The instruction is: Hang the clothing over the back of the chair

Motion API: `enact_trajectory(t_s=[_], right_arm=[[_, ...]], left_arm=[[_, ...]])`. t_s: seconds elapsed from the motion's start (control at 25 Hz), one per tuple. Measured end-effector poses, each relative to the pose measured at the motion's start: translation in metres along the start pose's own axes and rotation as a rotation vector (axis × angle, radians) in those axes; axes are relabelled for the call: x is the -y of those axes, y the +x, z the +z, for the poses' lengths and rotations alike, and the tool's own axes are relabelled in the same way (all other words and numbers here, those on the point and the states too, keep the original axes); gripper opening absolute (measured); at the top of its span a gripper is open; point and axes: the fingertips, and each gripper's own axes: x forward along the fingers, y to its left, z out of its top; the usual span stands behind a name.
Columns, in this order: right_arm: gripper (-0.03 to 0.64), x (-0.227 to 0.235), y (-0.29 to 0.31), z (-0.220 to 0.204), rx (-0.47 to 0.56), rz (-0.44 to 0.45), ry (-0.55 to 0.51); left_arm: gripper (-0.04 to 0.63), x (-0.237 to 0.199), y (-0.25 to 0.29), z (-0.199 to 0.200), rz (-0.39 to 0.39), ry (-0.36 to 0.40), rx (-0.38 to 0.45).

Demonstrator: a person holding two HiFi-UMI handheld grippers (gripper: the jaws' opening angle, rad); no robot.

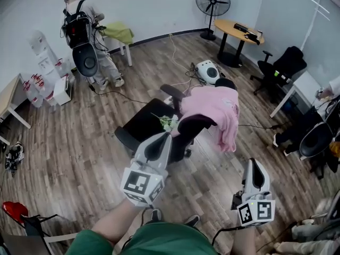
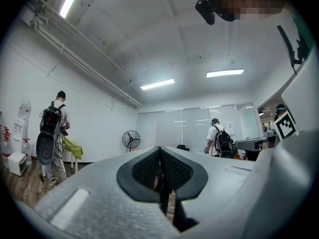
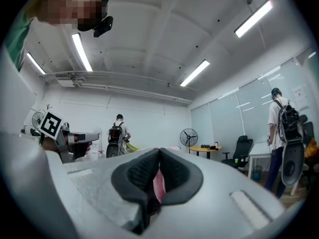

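Hanging over back of black swivel office chair (image 1: 142,124), pink fabric garment (image 1: 215,108), left gripper (image 1: 159,141) jaws together, empty, right gripper (image 1: 256,170) likewise

No legible text, no brands, no numbers

The person wears a green top (image 1: 143,242) and dark shoes (image 1: 154,214). The left gripper (image 1: 161,138) and the right gripper (image 1: 255,164) share one build: a smooth pale grey shell that tapers forward, with a long dark oval recess on its upper face. At its rear each carries a white cube (image 1: 141,184) printed with black square markers. In the gripper views the fingers (image 2: 180,171) are faced with black, finely dimpled pads set into the grey housing, which bears a pale rectangular inlay (image 2: 70,209). A thin black cable (image 1: 222,230) trails beside the right gripper's cube.
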Motion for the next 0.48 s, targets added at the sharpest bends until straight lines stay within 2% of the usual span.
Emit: enact_trajectory(t_s=[0.2,0.48], right_arm=[[0.004,-0.025,-0.001,0.01,0.029,-0.057,-0.049],[0.003,-0.06,-0.001,0.023,0.083,-0.116,-0.045]], left_arm=[[0.011,-0.022,-0.006,0.008,-0.051,-0.009,0.016],[0.011,-0.049,-0.022,0.028,-0.103,0.054,0.03]])
